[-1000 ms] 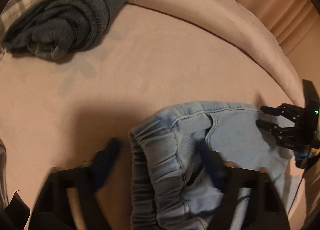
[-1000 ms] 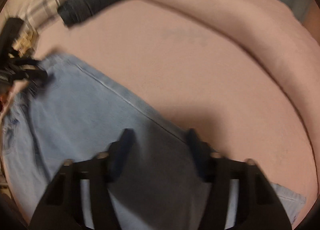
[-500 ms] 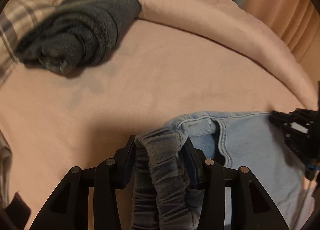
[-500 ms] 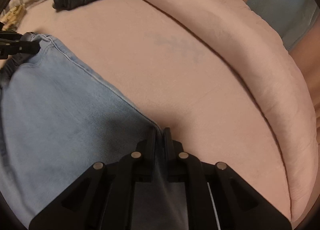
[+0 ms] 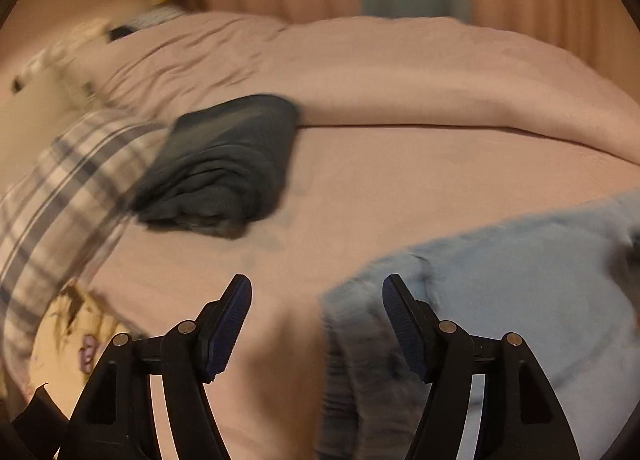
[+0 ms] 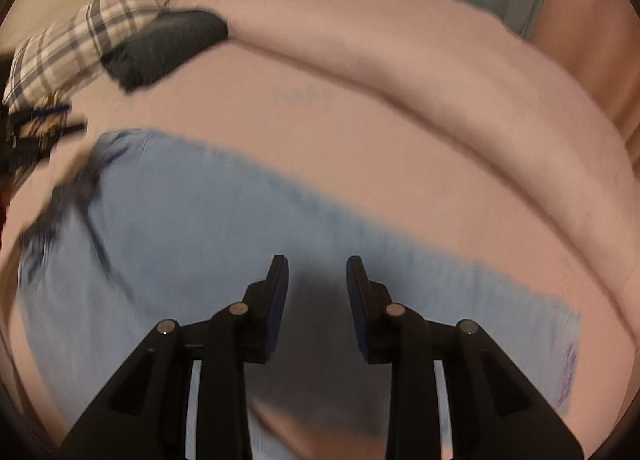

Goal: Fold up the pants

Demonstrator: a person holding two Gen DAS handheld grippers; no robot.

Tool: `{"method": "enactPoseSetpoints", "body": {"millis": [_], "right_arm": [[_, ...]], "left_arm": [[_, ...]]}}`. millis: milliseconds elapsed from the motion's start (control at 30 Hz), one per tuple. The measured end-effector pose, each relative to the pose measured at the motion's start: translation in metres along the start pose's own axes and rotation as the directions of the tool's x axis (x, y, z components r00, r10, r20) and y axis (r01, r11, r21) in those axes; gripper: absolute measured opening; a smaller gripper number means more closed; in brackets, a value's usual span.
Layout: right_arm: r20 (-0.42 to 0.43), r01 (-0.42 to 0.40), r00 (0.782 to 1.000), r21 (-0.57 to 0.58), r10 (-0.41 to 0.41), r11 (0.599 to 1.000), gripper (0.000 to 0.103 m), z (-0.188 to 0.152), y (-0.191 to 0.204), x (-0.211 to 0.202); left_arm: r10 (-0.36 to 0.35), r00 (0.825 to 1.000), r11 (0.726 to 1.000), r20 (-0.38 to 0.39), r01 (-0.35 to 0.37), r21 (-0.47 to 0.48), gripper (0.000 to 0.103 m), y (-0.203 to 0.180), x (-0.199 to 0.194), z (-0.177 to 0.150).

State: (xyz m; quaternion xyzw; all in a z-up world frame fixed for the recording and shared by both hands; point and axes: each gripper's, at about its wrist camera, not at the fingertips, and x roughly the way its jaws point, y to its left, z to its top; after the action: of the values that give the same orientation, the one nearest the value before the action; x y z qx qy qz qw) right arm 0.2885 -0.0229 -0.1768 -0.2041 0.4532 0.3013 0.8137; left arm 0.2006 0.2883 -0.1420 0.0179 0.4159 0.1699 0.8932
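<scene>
The light blue denim pants [image 6: 248, 219] are spread flat across the near part of the pink bed sheet [image 5: 400, 179], with the gathered waistband at the left end and a hem at the right. The left gripper [image 5: 316, 324] has just been opening and is released; the waistband is seen beyond and below its spread jaws, apparently not pressed by either pad. The right gripper [image 6: 318, 300] has also just been opening; its jaws stand moderately parted above the denim, nothing clamped between them.

For the fold in hand to be done well, the laid layer should probably be smoothed first, then matching edges taken at both ends together so the seam lines stay aligned; bunched elastic at the waist is likely to skew the fold if grabbed unevenly.

Both grippers are pitched steeply downward over the cloth, the right one more so, and both views are blurred by motion. A folded dark grey garment [image 5: 224, 167] and a plaid pillow [image 6: 64, 47] lie far left, well apart from the pants.
</scene>
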Motion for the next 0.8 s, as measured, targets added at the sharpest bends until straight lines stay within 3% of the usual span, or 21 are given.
{"method": "enactPoseSetpoints", "body": {"millis": [67,133,200,267,333,400,500,567,633,667,700,733,800], "right_arm": [[-0.086,0.039,0.995,-0.018,-0.041,0.999,0.029,-0.016,0.004,0.028],[-0.155,0.073,0.985,-0.010,-0.074,0.997,0.030,-0.022,0.003,0.063],[-0.053,0.082,0.995,0.039,-0.080,0.996,0.032,-0.015,-0.001,0.068],[-0.047,0.082,0.996,0.115,-0.077,0.990,0.034,-0.003,-0.007,0.074],[-0.056,0.092,0.995,0.138,-0.085,0.986,0.035,0.006,-0.008,0.074],[-0.056,0.091,0.995,0.163,-0.083,0.982,0.035,0.009,-0.008,0.065],[0.020,0.006,1.000,0.247,-0.012,0.969,0.035,-0.006,-0.025,0.036],[0.031,0.006,0.999,0.294,-0.016,0.956,0.035,-0.024,-0.047,0.020],[0.005,0.080,0.996,0.319,-0.086,0.944,0.035,-0.039,-0.077,0.011],[-0.022,0.138,0.990,0.330,-0.138,0.934,0.036,-0.045,-0.094,0.010],[-0.054,0.193,0.981,0.343,-0.185,0.919,0.036,-0.050,-0.112,0.013],[-0.081,0.230,0.973,0.348,-0.215,0.909,0.036,-0.055,-0.128,0.018],[-0.179,0.315,0.947,0.336,-0.268,0.888,0.036,-0.066,-0.151,0.037]], "left_arm": [[-0.012,0.997,0.996,-0.077,0.005,-0.093,0.069,0.010,0.012,0.007],[-0.088,0.994,0.990,-0.070,0.079,-0.115,0.069,0.011,0.003,0.004],[-0.120,0.991,0.992,-0.053,0.118,-0.037,0.069,-0.011,-0.014,0.002],[-0.141,0.988,0.990,-0.067,0.143,0.022,0.069,-0.031,-0.024,-0.002],[-0.207,0.974,0.976,-0.090,0.212,0.056,0.069,-0.052,-0.031,-0.008],[-0.287,0.949,0.951,-0.127,0.299,0.083,0.069,-0.076,-0.033,-0.015],[-0.298,0.938,0.937,-0.177,0.322,0.133,0.069,-0.109,-0.022,-0.022],[-0.301,0.928,0.929,-0.218,0.337,0.153,0.069,-0.128,-0.007,-0.025],[-0.324,0.905,0.915,-0.276,0.374,0.153,0.070,-0.148,0.011,-0.035],[-0.310,0.903,0.920,-0.297,0.364,0.147,0.073,-0.153,0.022,-0.040],[-0.314,0.917,0.928,-0.244,0.352,0.127,0.078,-0.152,0.022,-0.042],[-0.316,0.918,0.928,-0.241,0.352,0.124,0.078,-0.154,0.020,-0.042],[-0.332,0.905,0.918,-0.265,0.375,0.130,0.078,-0.152,0.022,-0.038]]}}
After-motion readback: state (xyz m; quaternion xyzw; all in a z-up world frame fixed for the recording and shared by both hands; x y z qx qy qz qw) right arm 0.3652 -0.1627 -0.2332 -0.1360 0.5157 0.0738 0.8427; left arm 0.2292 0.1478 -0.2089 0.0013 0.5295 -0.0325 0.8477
